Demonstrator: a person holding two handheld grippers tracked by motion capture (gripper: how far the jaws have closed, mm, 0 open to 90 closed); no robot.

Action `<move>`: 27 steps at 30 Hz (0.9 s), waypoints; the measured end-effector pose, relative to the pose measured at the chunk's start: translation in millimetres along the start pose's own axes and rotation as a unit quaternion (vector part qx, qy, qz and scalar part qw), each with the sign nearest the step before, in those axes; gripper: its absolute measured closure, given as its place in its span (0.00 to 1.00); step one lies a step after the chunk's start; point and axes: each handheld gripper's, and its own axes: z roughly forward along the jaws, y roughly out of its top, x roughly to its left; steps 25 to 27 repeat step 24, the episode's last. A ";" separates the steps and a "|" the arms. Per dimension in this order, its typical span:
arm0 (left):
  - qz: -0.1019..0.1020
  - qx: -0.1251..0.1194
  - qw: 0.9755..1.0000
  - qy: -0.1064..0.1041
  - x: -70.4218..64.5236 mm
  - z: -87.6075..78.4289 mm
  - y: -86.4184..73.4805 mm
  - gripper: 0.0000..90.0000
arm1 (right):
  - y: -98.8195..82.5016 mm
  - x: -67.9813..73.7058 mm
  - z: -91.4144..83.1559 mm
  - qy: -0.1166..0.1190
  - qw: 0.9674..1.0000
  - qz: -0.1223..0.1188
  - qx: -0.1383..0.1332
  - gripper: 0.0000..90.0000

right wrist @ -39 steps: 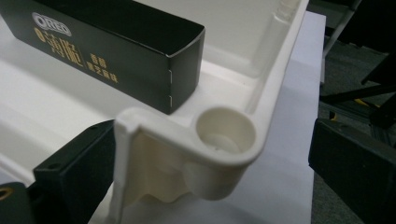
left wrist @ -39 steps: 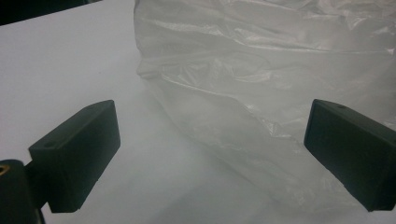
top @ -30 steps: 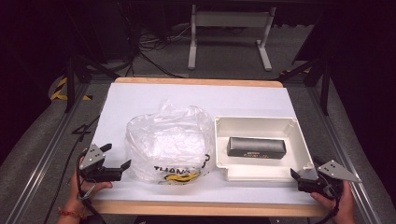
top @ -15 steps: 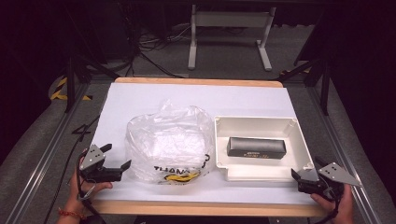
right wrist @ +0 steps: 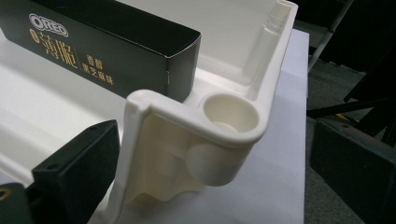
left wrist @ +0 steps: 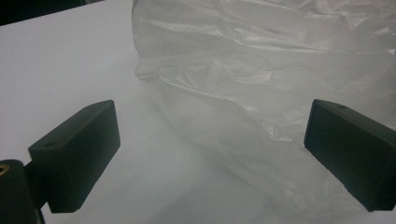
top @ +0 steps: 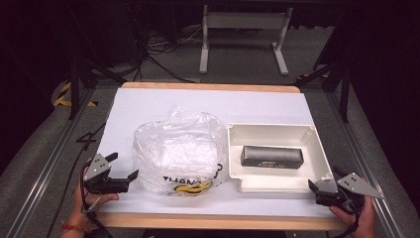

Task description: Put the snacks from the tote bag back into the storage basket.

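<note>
Crumpled plastic bag [top: 178, 151] mid-worktop [top: 163, 104], just beside white tray [top: 317, 148] holding dark box [top: 271, 157], bare white worktop behind both, narrow bare strip along near edge

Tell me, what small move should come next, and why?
Probably the left hand-held gripper eases forward to pinch the crumpled clear plastic bag: its jaws stand open with the bag's edge between them, not yet touching.

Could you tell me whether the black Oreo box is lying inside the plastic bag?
No, the black Oreo box lies in the white tray, which sits beside the plastic bag.
</note>
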 end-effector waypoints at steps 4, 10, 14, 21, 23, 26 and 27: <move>-0.001 -0.001 1.000 0.001 -0.9 -0.3 0.9 0.05 | 1.6 0.7 -1.9 -0.003 1.000 -0.003 -0.005 0.04; 0.001 0.000 1.000 0.001 -1.0 -0.6 0.8 0.05 | 3.4 2.2 -2.0 0.001 1.000 -0.007 -0.002 0.04; 0.001 -0.001 1.000 0.000 -0.7 -0.8 0.8 0.05 | 5.2 2.8 -3.5 0.001 1.000 -0.010 -0.005 0.04; 0.000 -0.002 1.000 -0.001 -1.2 -1.0 1.6 0.05 | 8.2 4.2 -5.2 0.002 1.000 -0.018 -0.009 0.04; 0.001 0.000 1.000 0.000 -1.7 -0.2 1.9 0.05 | 8.2 4.3 -6.0 0.001 1.000 -0.016 -0.010 0.04; -0.001 0.000 1.000 0.000 -1.9 0.0 2.0 0.05 | 8.5 3.8 -6.9 0.000 1.000 -0.014 -0.011 0.04; -0.001 0.000 1.000 0.000 -1.9 0.0 2.0 0.05 | 8.5 3.8 -6.9 0.000 1.000 -0.014 -0.011 0.04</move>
